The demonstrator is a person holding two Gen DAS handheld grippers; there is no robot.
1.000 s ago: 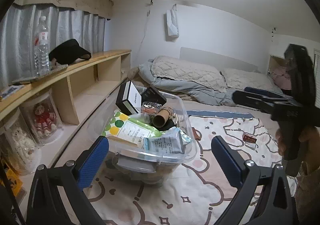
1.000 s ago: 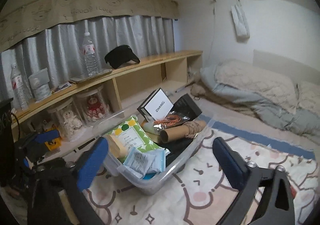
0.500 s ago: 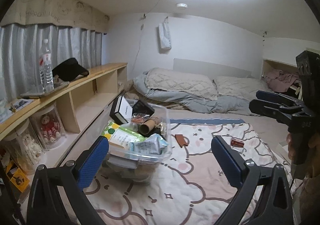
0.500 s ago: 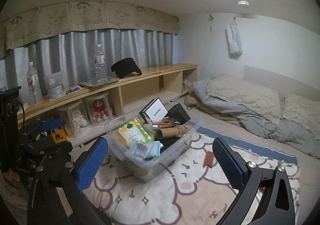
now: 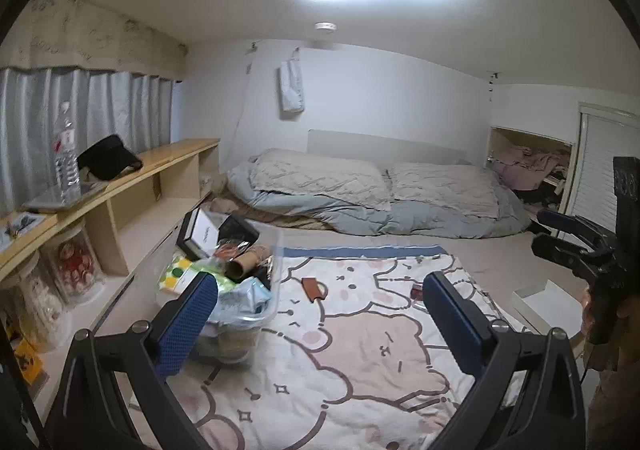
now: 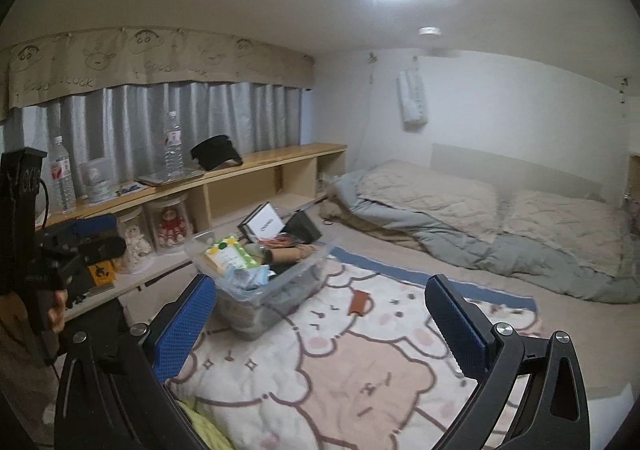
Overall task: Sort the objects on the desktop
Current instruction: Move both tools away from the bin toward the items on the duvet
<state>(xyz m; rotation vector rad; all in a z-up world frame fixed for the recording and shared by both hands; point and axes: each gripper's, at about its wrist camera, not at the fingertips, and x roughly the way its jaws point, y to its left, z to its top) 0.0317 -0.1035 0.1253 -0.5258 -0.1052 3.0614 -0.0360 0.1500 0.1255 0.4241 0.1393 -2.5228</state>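
A clear plastic bin (image 5: 269,314) (image 6: 296,282) full of sorted items stands on the cartoon-bear blanket (image 5: 360,350) (image 6: 360,362). It holds a black-and-white box (image 6: 264,226), a green packet (image 6: 228,256) and a cardboard tube (image 5: 244,270). A brown leather piece (image 5: 313,288) (image 6: 359,302) and a small red item (image 5: 417,293) lie loose on the blanket. My left gripper (image 5: 320,324) is open and empty, held back above the blanket. My right gripper (image 6: 322,324) is open and empty too, also well back from the bin.
A wooden shelf (image 6: 256,165) runs along the left wall with water bottles (image 6: 174,147), a black cap (image 6: 216,157) and doll jars (image 6: 170,223) below. Bedding (image 5: 360,193) lies at the far end. A white box lid (image 5: 548,302) sits at the right.
Both grippers have pulled back and up from the bin, which now looks smaller and farther away. More of the blanket, the loose items and the ceiling have come into view.
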